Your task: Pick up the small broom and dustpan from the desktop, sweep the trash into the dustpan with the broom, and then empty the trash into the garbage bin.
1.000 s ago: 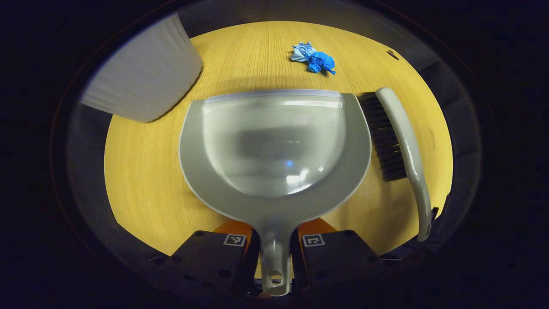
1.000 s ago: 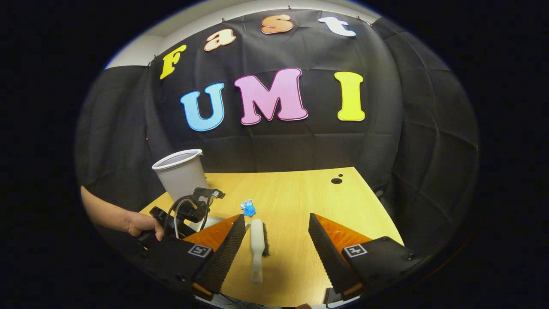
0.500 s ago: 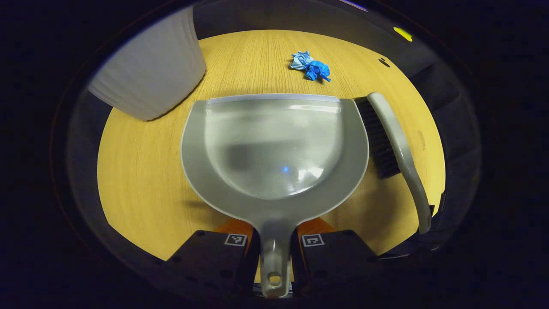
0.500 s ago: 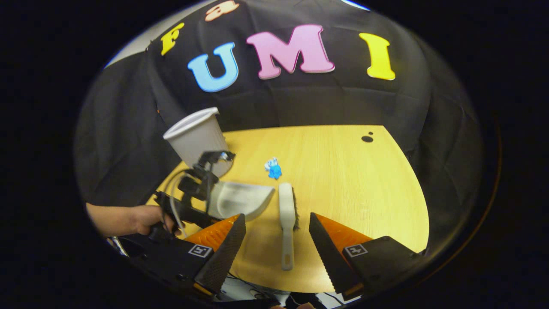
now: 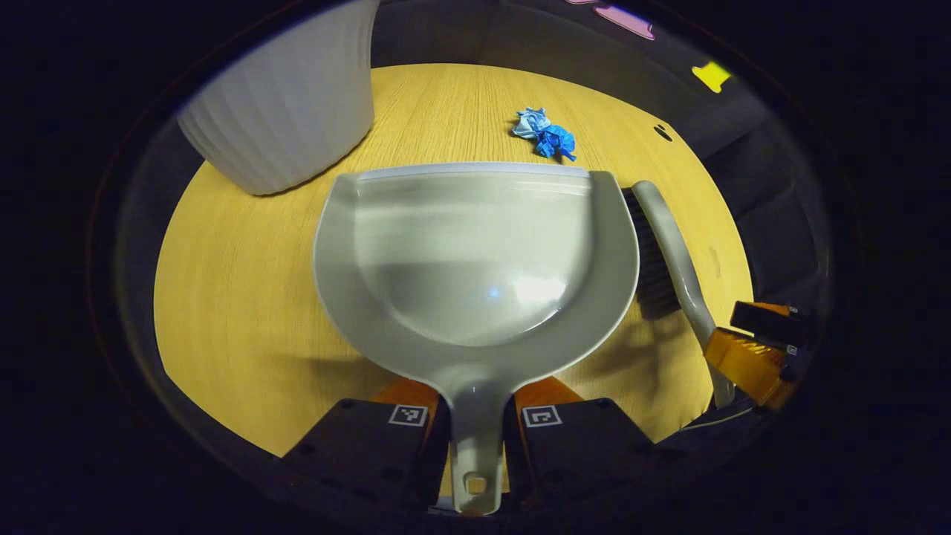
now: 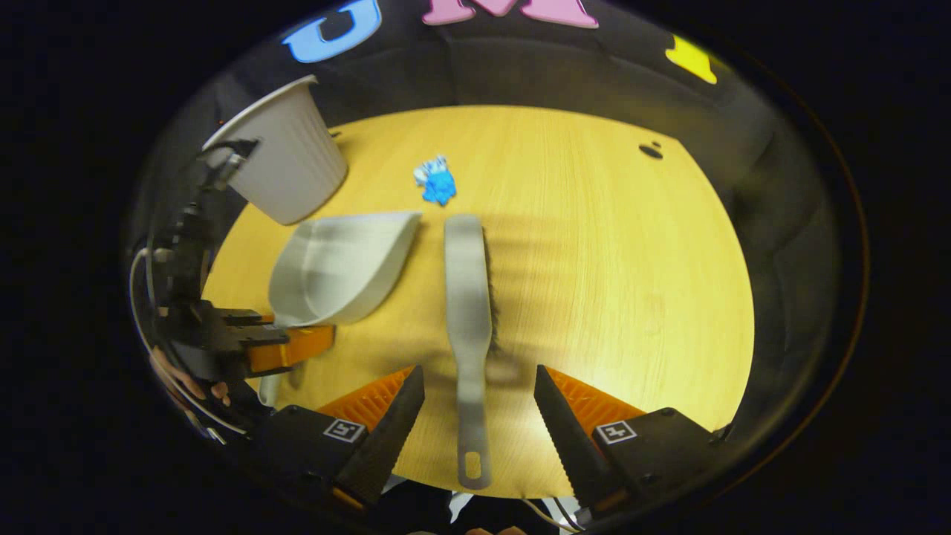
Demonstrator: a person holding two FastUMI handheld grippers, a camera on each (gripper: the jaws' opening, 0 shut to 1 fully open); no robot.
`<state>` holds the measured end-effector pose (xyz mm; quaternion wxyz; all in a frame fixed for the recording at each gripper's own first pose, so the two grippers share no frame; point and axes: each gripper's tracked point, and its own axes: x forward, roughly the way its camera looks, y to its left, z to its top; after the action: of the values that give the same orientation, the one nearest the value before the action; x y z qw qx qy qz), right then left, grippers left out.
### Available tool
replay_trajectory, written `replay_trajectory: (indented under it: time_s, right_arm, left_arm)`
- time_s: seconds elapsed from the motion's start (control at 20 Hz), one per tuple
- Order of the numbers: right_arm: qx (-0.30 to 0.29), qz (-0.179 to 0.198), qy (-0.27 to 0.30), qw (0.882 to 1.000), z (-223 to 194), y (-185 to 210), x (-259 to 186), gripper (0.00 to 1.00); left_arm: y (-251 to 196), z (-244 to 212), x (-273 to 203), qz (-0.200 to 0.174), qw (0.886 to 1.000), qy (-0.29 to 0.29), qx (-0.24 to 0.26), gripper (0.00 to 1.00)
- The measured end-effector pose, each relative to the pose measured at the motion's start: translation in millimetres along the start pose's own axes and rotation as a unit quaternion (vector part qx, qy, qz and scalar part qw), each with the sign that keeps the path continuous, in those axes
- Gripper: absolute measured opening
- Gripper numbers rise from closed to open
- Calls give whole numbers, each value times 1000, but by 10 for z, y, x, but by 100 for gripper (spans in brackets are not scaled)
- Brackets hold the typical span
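Since a second ago the right gripper (image 6: 472,405) has tipped downward and come in over the broom (image 6: 468,297), whose handle now runs up between its wide-open jaws; nothing is pressed between them yet. In the left gripper view, the left gripper (image 5: 475,431) has its jaws closed on the narrow handle of the dustpan (image 5: 475,260), one finger pressing each side, and the pan appears raised slightly, casting a shadow on the desk (image 5: 238,297). The broom lies just right of the dustpan, bristles facing the pan, its handle end with a hanging hole pointing to the near edge of the desk. Beyond the dustpan's far lip sits the trash (image 5: 546,134), a small crumpled blue wad, apart from both tools. The garbage bin (image 5: 290,104), a pale ribbed tub, stands at the far left of the desk, close to the dustpan's left corner. Both tools look like light, stiff moulded plastic with a smooth, possibly slippery finish, so the broom is probably best taken on the slim part of its handle, near its middle rather than at the tip, to keep it from swivelling. The wad looks very light and may skid or roll when brushed.
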<state>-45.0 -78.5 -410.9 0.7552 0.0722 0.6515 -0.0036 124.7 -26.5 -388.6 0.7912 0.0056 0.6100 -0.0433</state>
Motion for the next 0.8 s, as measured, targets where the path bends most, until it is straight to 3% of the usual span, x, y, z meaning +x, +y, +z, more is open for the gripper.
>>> replay_trajectory:
  time_s: [0.05, 0.2, 0.35, 0.45, 0.55, 0.6, 0.65, 0.7, 0.75, 0.8]
  right_arm:
    - [1, 0, 19, 1000, -21, -12, 54, 93]
    - [-16, -6, 65, 998, -56, -6, 219, 95]
    - [25, 12, 134, 991, -208, 97, 328, 94]
    - [36, 6, 139, 990, -169, 41, 407, 92]
    - [38, 4, 142, 989, -151, 15, 426, 72]
    - [38, 10, 149, 988, -170, 40, 452, 55]
    - [32, 11, 153, 988, -178, 25, 472, 58]
    - [28, 18, 158, 987, -176, 36, 488, 46]
    - [27, 20, 157, 987, -168, 32, 504, 48]
    - [23, 30, 157, 987, -150, 80, 512, 34]
  left_arm:
    - [-2, 5, 2, -2, 1000, -1, -3, 30]
    - [3, 0, 1, -7, 1000, -12, -1, 30]
    - [0, 5, 8, -17, 1000, -17, -9, 30]
    - [8, 4, 3, -17, 1000, -18, -9, 30]
    - [7, 6, 3, -16, 1000, -20, -11, 30]
    - [3, 3, 2, -16, 1000, -21, -13, 29]
    - [5, 7, 7, -16, 1000, -22, -14, 30]
    - [4, 1, 1, -18, 999, -23, -14, 30]
    - [5, 4, 5, -21, 999, -24, -14, 30]
    - [7, 1, 2, -22, 999, -24, -14, 30]
